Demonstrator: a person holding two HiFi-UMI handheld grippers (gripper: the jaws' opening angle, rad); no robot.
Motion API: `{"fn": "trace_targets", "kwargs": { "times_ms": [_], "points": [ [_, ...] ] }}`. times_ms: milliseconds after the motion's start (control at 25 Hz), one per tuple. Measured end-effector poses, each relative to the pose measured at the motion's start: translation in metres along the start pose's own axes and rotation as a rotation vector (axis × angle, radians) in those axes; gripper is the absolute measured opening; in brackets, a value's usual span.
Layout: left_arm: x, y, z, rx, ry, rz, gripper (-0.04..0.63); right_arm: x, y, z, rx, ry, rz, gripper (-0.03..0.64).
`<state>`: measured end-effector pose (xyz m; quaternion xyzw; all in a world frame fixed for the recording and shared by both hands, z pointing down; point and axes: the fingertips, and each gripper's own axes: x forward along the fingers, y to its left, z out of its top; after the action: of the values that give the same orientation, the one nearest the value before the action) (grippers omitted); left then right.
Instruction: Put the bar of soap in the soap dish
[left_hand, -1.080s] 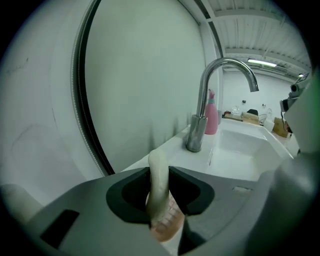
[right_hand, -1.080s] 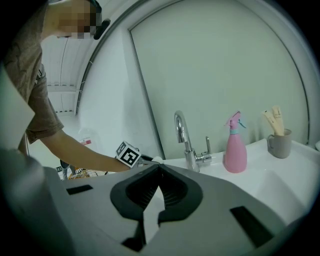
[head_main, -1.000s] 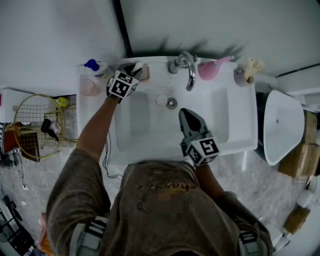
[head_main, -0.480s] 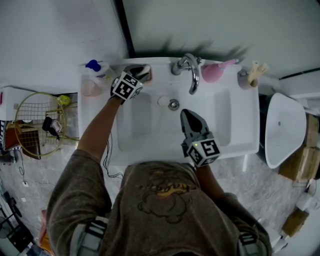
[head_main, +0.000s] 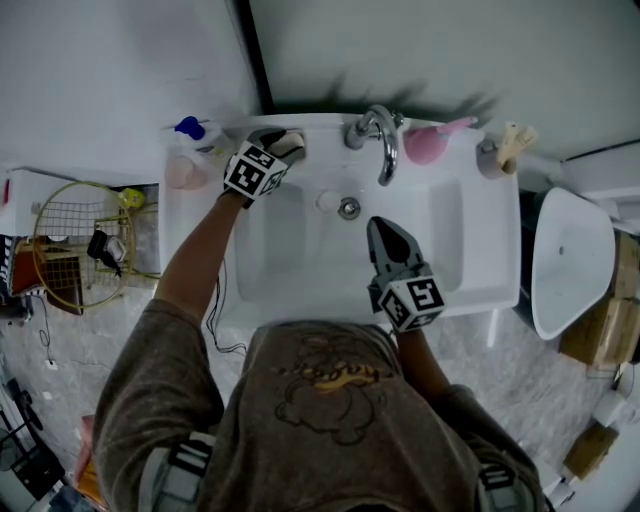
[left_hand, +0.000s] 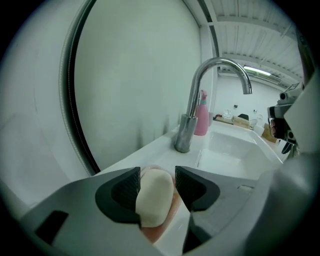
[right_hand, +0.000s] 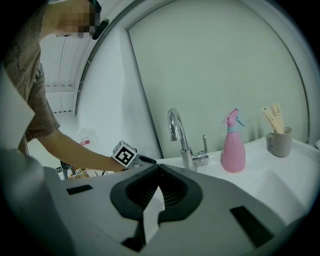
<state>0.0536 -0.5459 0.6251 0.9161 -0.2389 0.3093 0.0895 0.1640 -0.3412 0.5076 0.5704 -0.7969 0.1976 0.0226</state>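
At the far left of the sink (head_main: 455, 275), beside a blue-capped bottle (head_main: 187, 128), the left tongs (head_main: 275, 142) reach over the back rim. Their jaws are opening. The bar of soap (left_hand: 156, 197) stands between them, with a gap showing at the right pad, while the left pad looks at most to brush it. The pale bar sits in the pinkish soap dish (left_hand: 162, 232), on the ledge just left of the faucet (head_main: 378, 140).

By the look of it, this is the release step: the soap seems already set down, so the task is near its end. The next move calls for drawing the left tongs straight back with the jaws wide, so that neither pad drags the bar off the dish or tips it towards the basin.

Further right, the right tongs (head_main: 387, 237) hover over the basin with their tips pressed together on nothing. Beyond the faucet stand a pink spray bottle (head_main: 425, 143) and a grey cup (head_main: 488, 157), well apart from the dish.
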Motion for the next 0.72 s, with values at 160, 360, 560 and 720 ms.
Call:
{"fn": "trace_targets", "kwargs": {
  "times_ms": [160,360,560,720],
  "points": [
    [-0.024,0.004,0.025,-0.016,-0.074,0.036,0.204,0.000,0.000,0.002,-0.010,0.001,0.010,-0.003],
    [-0.071,-0.003,0.066,-0.030,-0.202,0.074,0.204,0.000,0.004,0.003,-0.032,0.000,0.040,-0.003],
    [-0.124,-0.025,0.100,-0.037,-0.327,0.075,0.204,0.000,0.009,0.004,-0.056,-0.007,0.065,-0.003],
    [-0.168,-0.043,0.116,-0.047,-0.404,0.101,0.204,0.001,0.018,0.008,-0.065,-0.016,0.100,-0.003]
  ]
}}
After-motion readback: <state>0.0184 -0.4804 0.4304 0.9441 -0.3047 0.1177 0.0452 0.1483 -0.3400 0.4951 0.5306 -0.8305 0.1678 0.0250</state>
